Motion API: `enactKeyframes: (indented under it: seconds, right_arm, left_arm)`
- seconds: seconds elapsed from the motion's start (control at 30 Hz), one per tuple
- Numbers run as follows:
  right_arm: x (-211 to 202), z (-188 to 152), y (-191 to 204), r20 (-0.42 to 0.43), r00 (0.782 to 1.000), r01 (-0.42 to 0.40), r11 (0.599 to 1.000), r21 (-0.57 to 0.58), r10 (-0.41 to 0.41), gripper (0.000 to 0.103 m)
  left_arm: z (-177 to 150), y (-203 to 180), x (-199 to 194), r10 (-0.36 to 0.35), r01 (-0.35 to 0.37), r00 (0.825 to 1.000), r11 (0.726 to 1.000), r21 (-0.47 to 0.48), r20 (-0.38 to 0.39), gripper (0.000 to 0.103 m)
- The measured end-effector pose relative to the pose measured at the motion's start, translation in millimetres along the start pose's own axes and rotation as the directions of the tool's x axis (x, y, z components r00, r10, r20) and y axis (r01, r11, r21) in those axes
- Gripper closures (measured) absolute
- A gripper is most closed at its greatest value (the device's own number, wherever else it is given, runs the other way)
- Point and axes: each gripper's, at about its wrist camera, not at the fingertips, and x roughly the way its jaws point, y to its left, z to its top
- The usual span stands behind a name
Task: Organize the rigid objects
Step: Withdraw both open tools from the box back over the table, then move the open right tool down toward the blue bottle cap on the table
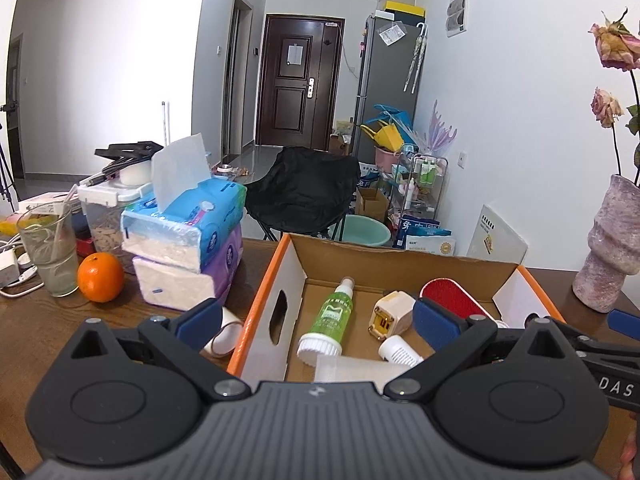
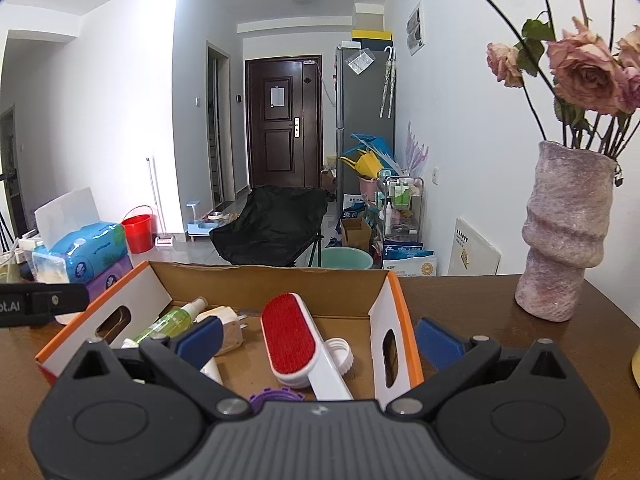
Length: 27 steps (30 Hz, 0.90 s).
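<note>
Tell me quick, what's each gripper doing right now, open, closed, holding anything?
Left gripper: open, holding nothing, above the cardboard box.
Right gripper: open, holding nothing, above the same box.

The cardboard box (image 1: 400,258), open-topped with orange rims and white end walls with oval hand slots, sits directly ahead of both tongs. Inside it:

- Green spray bottle (image 1: 329,318): lies on its side, white cap pointing toward the left tongs.
- Beige plug adapter (image 1: 390,313): lies just beside the bottle.
- Lint brush (image 2: 289,334): red pad faces up, white handle points toward the right tongs.
- White screw cap (image 2: 340,354): touches the brush on its far side.
- White tube (image 1: 399,351): lies near the adapter.
- Purple toothed ring (image 2: 266,396): lies at the near wall, partly hidden.
</note>
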Motion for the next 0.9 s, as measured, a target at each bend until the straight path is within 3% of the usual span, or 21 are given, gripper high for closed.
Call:
enactKeyframes:
  seconds: [0.9]
  right_arm:
    - [-87, -38, 11, 0.001, 1.000, 0.006, 1.000, 0.001, -0.006, 0.000]
  left_arm:
    - [-43, 38, -90, 0.007, -0.007, 1.000, 1.000, -0.001, 0.018, 0.000]
